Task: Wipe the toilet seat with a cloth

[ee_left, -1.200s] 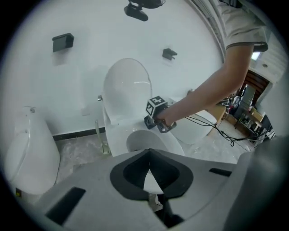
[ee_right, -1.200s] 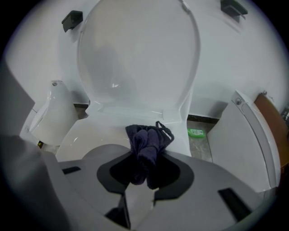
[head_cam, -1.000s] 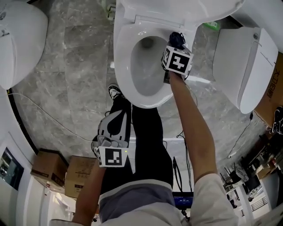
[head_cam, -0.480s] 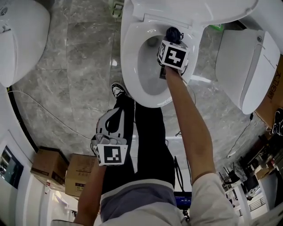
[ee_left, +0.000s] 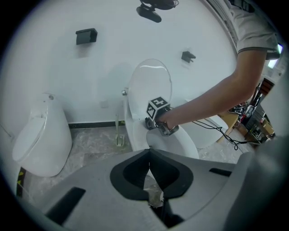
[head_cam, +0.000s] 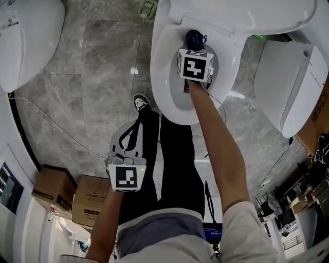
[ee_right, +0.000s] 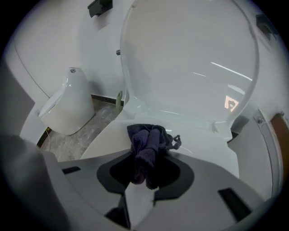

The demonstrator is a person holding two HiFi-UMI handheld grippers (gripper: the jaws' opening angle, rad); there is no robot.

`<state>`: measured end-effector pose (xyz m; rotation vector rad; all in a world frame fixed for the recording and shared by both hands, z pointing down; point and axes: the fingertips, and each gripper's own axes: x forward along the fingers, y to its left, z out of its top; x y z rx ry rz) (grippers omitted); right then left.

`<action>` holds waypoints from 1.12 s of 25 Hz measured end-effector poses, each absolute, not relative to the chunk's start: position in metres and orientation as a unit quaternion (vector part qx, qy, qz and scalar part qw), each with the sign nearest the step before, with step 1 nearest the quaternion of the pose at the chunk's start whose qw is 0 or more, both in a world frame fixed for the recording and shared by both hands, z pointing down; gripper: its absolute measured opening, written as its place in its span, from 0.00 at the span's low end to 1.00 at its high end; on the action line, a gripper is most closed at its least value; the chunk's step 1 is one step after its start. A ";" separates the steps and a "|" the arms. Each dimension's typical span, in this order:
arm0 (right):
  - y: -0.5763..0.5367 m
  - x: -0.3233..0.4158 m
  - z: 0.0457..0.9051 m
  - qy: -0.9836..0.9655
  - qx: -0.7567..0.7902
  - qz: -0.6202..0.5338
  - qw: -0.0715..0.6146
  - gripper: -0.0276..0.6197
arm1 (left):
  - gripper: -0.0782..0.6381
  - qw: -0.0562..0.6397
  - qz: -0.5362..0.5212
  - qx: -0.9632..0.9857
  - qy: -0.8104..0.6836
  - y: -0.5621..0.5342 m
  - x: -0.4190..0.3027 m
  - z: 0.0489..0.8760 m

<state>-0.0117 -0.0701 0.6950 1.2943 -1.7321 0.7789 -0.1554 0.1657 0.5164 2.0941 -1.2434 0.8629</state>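
Observation:
In the head view the white toilet seat (head_cam: 163,77) lies at the top, its lid (head_cam: 247,15) raised. My right gripper (head_cam: 194,51) reaches over the bowl and is shut on a dark blue cloth (head_cam: 194,37), which rests on the rear middle of the seat by the hinge. The right gripper view shows the cloth (ee_right: 146,151) bunched between the jaws of the right gripper (ee_right: 144,176), on the seat (ee_right: 203,151) below the lid (ee_right: 189,58). My left gripper (head_cam: 134,134) hangs by the person's leg, away from the toilet. The left gripper (ee_left: 150,158) is shut on nothing.
Another white fixture (head_cam: 25,36) stands at the left and a second toilet (head_cam: 288,82) at the right. Cardboard boxes (head_cam: 56,192) sit at the lower left. A thin cable (head_cam: 56,128) crosses the grey marble floor. The person's shoe (head_cam: 141,102) stands before the bowl.
The right gripper has slid the cloth from the seat's right rear along the back to the rear middle. The left gripper has drifted a little while staying shut.

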 end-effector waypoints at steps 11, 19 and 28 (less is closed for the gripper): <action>-0.039 -0.052 0.695 -0.743 0.429 0.260 0.444 0.20 | 0.12 0.271 0.328 0.782 -0.455 0.179 -0.158 0.522; 0.005 -0.072 0.696 -0.778 0.352 0.203 0.479 0.20 | 0.12 0.270 0.325 0.779 -0.463 0.184 -0.160 0.517; 0.060 -0.075 0.696 -0.811 0.259 0.128 0.508 0.20 | 0.12 0.292 0.322 0.772 -0.464 0.198 -0.149 0.525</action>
